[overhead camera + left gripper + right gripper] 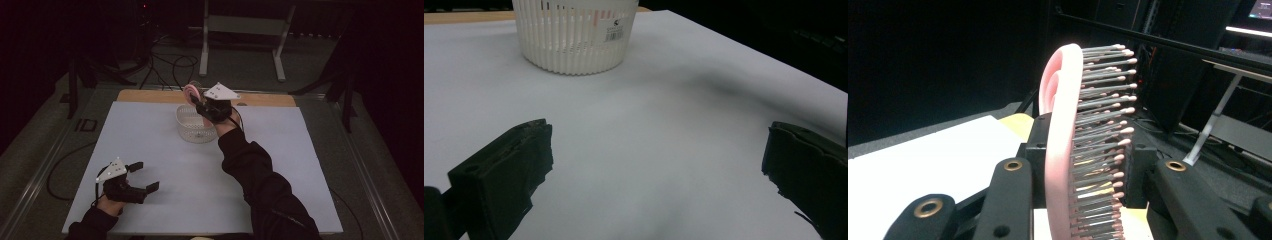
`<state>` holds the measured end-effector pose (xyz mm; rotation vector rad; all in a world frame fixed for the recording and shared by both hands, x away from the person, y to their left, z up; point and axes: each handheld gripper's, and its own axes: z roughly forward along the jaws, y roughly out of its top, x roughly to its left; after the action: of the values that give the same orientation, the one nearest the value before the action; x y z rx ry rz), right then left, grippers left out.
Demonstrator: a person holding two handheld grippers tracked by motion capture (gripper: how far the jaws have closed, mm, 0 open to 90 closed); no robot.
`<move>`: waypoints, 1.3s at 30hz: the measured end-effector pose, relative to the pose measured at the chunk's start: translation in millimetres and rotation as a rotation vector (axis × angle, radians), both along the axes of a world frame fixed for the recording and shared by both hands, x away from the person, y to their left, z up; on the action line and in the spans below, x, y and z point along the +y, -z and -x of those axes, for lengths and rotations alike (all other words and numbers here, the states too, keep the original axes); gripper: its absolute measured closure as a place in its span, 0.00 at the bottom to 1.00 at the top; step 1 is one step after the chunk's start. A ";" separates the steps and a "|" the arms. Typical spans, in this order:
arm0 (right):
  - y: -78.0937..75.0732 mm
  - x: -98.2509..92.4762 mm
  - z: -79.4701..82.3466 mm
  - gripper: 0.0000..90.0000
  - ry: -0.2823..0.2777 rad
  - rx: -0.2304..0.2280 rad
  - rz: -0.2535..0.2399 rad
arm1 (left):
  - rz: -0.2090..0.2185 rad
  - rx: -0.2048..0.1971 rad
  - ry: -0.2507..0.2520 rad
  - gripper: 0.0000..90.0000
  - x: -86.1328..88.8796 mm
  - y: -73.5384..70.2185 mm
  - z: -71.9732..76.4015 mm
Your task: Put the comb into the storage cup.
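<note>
**Pink brush held above the basket**

In the high view, the right gripper (196,100) is reaching out on a straightened, dark-sleeved arm and gripping a pink hairbrush (191,91) just above the far rim of the white basket (186,129). The left gripper (141,176) is resting low on the white table (280,165), well short of the basket, with its jaws spread wide and nothing between them.

In the left gripper view, both jaws are standing far apart over bare table, the slatted basket (574,37) lying ahead.

In the right gripper view, the jaws are clamping the hairbrush (1063,145), which is standing edge-on, its metal bristles with pink tips pointing right.
</note>
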<state>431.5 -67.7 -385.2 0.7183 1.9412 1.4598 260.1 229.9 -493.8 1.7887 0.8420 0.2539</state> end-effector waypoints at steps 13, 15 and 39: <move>17.0 21.1 5.3 0.73 0.008 -0.038 0.118 | 0.005 0.000 0.002 0.00 0.8 -0.2 0.1; 18.8 22.8 5.5 0.73 0.001 -0.030 0.121 | 0.006 0.000 0.003 0.00 0.6 -0.1 0.1; 38.9 46.3 25.0 0.69 -0.052 0.024 0.129 | 0.004 0.001 0.004 0.00 1.0 -0.5 0.1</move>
<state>406.5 -21.4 -424.0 0.6349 2.0654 1.3470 260.0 230.9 -493.3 1.7868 0.8390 0.2486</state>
